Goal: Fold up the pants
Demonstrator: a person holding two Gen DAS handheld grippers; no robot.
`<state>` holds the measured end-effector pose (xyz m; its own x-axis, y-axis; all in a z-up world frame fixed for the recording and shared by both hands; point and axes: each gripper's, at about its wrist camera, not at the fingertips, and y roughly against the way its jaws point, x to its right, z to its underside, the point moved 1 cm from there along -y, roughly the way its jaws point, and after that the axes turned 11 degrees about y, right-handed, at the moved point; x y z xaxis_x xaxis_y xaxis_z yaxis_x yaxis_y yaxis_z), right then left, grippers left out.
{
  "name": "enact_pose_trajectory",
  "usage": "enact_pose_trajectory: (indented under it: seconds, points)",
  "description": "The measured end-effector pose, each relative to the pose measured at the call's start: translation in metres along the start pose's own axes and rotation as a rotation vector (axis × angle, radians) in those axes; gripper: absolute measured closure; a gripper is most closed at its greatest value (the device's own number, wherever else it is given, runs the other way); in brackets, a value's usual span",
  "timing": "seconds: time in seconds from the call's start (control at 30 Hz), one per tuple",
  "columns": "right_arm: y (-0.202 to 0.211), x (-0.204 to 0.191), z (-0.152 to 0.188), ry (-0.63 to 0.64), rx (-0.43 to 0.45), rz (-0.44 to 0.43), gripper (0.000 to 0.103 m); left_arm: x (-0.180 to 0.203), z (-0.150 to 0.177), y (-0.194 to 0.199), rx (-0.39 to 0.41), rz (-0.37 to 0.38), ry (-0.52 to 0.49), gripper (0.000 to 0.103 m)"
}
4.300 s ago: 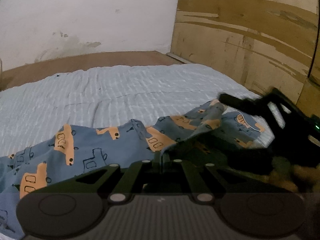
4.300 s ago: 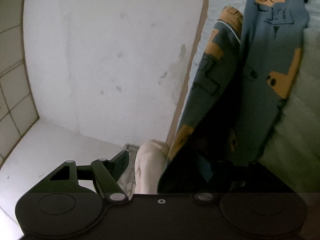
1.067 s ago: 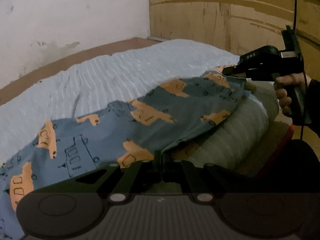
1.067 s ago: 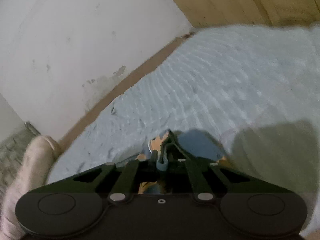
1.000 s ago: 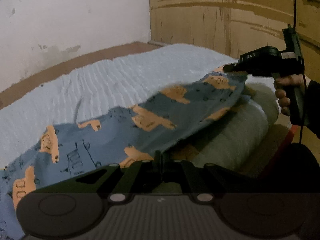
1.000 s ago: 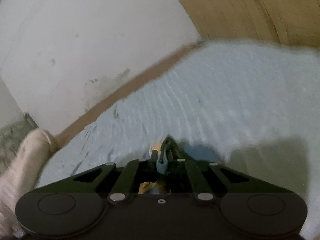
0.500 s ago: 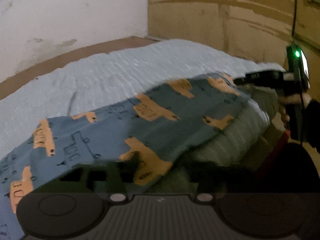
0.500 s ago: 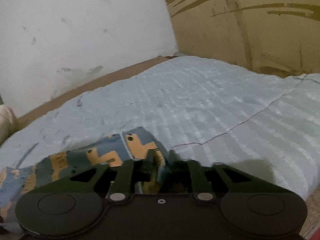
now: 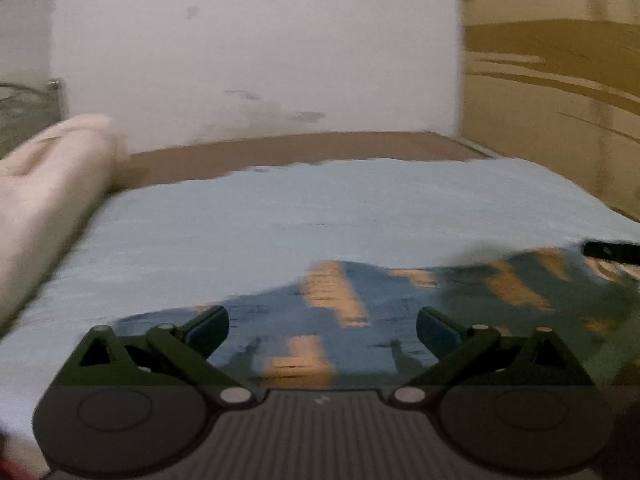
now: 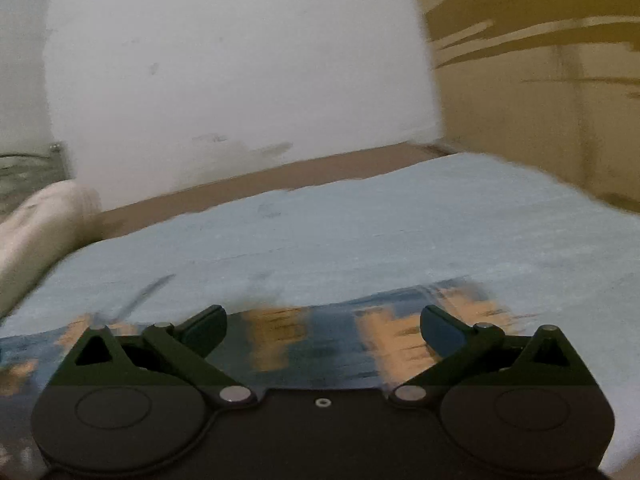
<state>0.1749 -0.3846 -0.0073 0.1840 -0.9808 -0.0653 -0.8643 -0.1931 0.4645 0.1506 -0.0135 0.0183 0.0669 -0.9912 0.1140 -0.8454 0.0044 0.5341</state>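
Observation:
The blue pants with orange truck prints (image 9: pixel 360 320) lie on the light blue bedspread (image 9: pixel 320 216), blurred by motion. My left gripper (image 9: pixel 322 326) is open and empty just above the near edge of the pants. In the right wrist view the pants (image 10: pixel 320 340) lie flat in front of my right gripper (image 10: pixel 323 326), which is open and empty too. A tip of the right gripper (image 9: pixel 612 249) shows at the right edge of the left wrist view, over the far end of the pants.
A cream pillow roll (image 9: pixel 44 184) lies at the bed's left side; it also shows in the right wrist view (image 10: pixel 36 220). A white wall (image 9: pixel 256 48) stands behind the bed and a wooden panel (image 9: pixel 560 88) to the right.
Both grippers have opened and let go of the pants, which now lie on the bed. Both cameras have swung, so the frames are blurred.

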Motion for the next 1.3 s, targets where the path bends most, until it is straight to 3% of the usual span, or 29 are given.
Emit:
enact_pose_trajectory:
  seconds: [0.17,0.3,0.47,0.53,0.6,0.67,0.73,0.83,0.87,1.3]
  points:
    - [-0.023,-0.057,0.000,0.047,-0.044,-0.166,0.001,-0.071,-0.002,0.007,0.023,-0.201,0.084,0.001]
    - [-0.039,-0.091,-0.002,0.082,-0.078,-0.252,0.001,-0.117,0.002,0.002,-0.002,-0.271,0.178,0.001]
    - [-0.052,-0.115,-0.003,0.109,-0.117,-0.294,0.001,-0.157,0.006,-0.011,-0.057,-0.211,0.364,0.005]
    - [-0.053,-0.119,-0.002,0.114,-0.130,-0.296,0.001,-0.166,0.008,-0.017,-0.087,-0.163,0.427,0.017]
    - [-0.054,-0.121,-0.002,0.116,-0.140,-0.295,0.001,-0.169,0.013,-0.021,-0.117,-0.128,0.461,0.040]
    - [-0.054,-0.121,0.000,0.118,-0.147,-0.295,0.001,-0.168,0.014,-0.026,-0.141,-0.119,0.464,0.051]
    - [-0.055,-0.121,0.001,0.120,-0.151,-0.296,0.001,-0.163,0.015,-0.026,-0.147,-0.141,0.438,0.056]
    - [-0.058,-0.122,0.001,0.124,-0.156,-0.298,0.001,-0.157,0.012,-0.027,-0.161,-0.193,0.412,0.079]
    - [-0.058,-0.123,0.001,0.125,-0.157,-0.299,0.001,-0.155,0.009,-0.026,-0.164,-0.217,0.406,0.082]
    - [-0.059,-0.125,0.000,0.136,-0.164,-0.306,0.001,-0.140,-0.022,-0.002,-0.163,-0.299,0.349,0.090]
